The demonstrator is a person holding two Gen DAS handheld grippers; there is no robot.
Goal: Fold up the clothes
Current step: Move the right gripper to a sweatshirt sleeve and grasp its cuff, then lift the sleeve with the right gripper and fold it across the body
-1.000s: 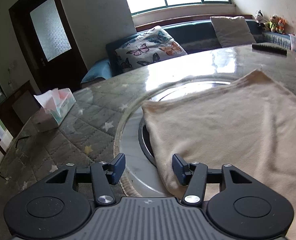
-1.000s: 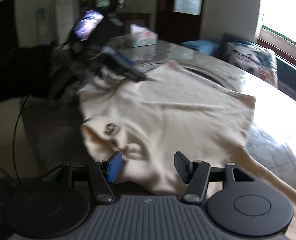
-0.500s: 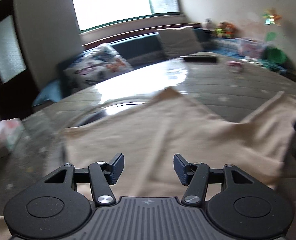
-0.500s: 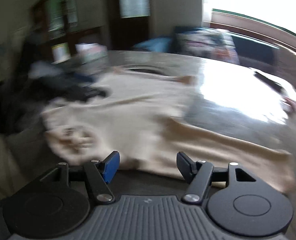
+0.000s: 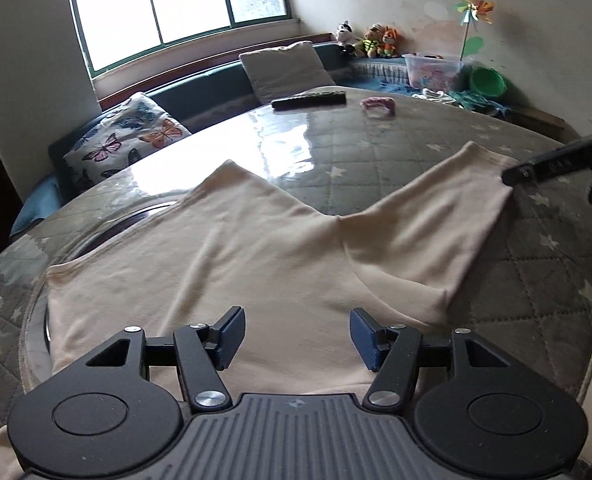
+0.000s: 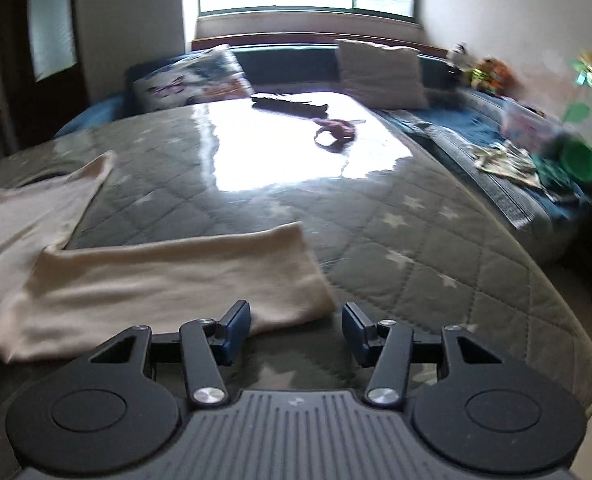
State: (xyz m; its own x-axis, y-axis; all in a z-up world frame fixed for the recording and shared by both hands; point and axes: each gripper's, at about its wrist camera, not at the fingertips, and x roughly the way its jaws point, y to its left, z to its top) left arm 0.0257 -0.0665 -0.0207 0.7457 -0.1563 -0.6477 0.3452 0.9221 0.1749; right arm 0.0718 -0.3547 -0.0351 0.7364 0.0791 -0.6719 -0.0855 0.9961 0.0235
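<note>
Item: cream shirt point(image 5: 232, 272), long-sleeved, laid flat on a round table point(image 5: 376, 152) under a glossy cover over a quilted star cloth. Body sits toward the table's near-left edge; one sleeve point(image 6: 176, 280) stretches out flat toward the right edge.

Left gripper point(image 5: 296, 334): jaws spread wide, empty, hovering just above the shirt's body.

Right gripper point(image 6: 296, 330): jaws spread, empty, at the sleeve's cuff point(image 6: 312, 276); the cuff corner lies just beyond the left finger, not between the pads. The left view shows this gripper's fingers right at the cuff edge.

Other contents: remote control point(image 5: 308, 100) and pink band point(image 5: 378, 105) at the far edge, well apart from the shirt.

Risks, as judged: closing here could miss the cuff or catch one layer only, so the sleeve twists when carried over. The slick cover may let the shirt slide and wrinkle if dragged. Right view is blurred; exact contact cannot be told.
</note>
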